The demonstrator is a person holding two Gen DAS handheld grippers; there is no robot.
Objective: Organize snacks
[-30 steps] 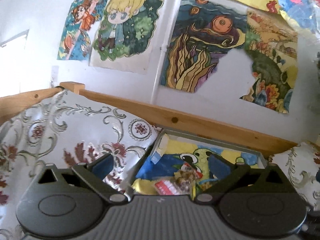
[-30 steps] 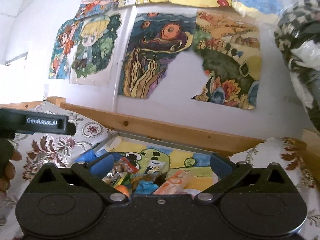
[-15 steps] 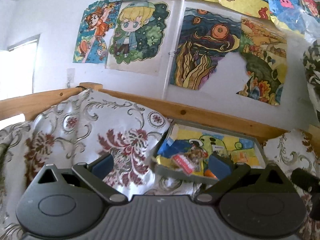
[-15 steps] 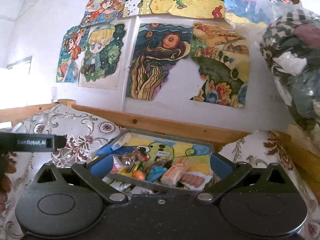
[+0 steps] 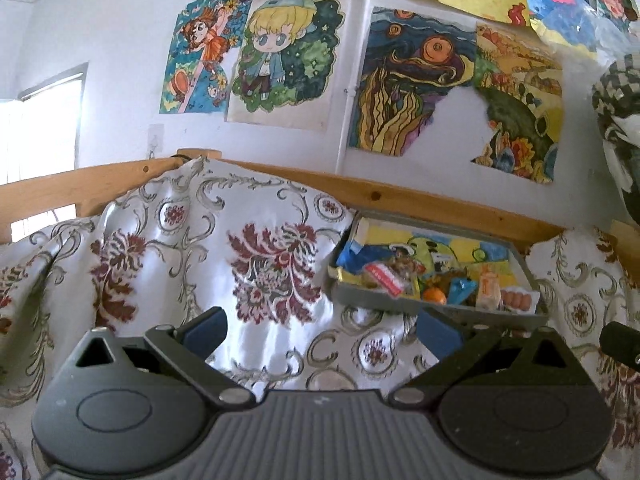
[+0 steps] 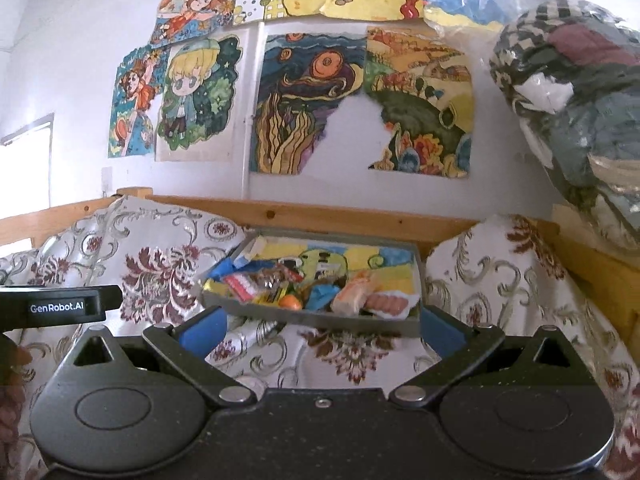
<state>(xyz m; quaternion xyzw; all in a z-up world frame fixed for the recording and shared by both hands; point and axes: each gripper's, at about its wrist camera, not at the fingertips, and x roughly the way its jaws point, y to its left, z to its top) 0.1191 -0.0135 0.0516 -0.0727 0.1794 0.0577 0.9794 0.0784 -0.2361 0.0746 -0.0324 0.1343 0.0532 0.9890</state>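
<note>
A shallow grey tray (image 5: 376,297) (image 6: 304,317) with a cartoon picture on its floor rests on a flowered cloth by a wooden rail. Inside lie several snacks: a red and white packet (image 5: 383,276) (image 6: 240,286), a small orange ball (image 5: 435,295) (image 6: 290,302), a blue wrapper (image 5: 461,289) (image 6: 322,294), and a sausage pack (image 5: 517,301) (image 6: 386,303). My left gripper (image 5: 320,330) hangs open in front of the tray's left end, holding nothing. My right gripper (image 6: 320,330) stands open just short of the tray's near wall, also holding nothing.
The flowered cloth (image 5: 180,264) (image 6: 500,280) covers the surface on both sides of the tray. A wooden rail (image 5: 400,196) (image 6: 340,216) and a wall with drawings stand behind. A plastic-wrapped bundle (image 6: 580,100) hangs at the right. The left gripper's body (image 6: 60,306) shows in the right wrist view.
Both grippers have drawn back from the tray, which now looks smaller and farther. More cloth shows in front of it. Both grippers stayed open and held nothing.
</note>
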